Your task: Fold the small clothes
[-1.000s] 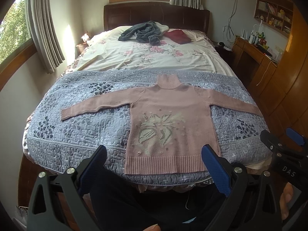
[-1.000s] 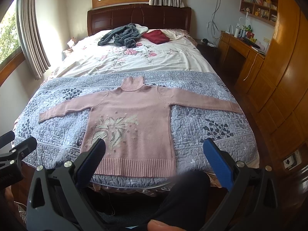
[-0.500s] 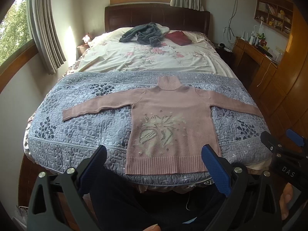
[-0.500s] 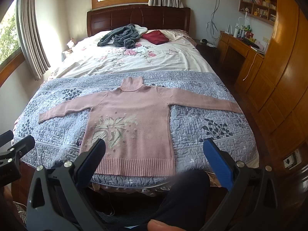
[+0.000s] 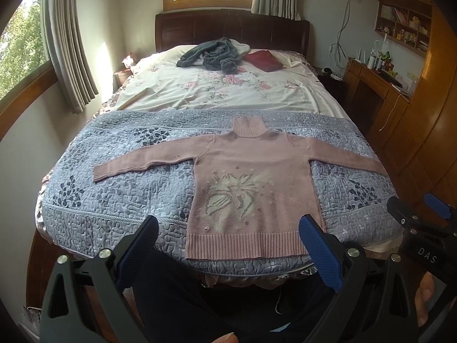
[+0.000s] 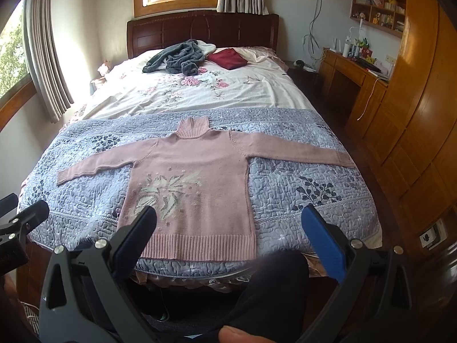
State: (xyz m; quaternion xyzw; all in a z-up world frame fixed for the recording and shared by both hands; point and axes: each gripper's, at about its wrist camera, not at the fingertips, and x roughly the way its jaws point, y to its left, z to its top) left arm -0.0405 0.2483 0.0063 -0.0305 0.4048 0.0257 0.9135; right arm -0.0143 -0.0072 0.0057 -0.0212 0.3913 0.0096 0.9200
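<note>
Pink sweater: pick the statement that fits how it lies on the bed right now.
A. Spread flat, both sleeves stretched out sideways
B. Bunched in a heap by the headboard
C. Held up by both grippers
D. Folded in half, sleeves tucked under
A: the pink sweater lies flat on the quilt, front up, with both sleeves out to the sides.

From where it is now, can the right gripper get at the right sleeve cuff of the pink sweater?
Probably yes: the right gripper is open, the cuff lies flat and uncovered.
</note>
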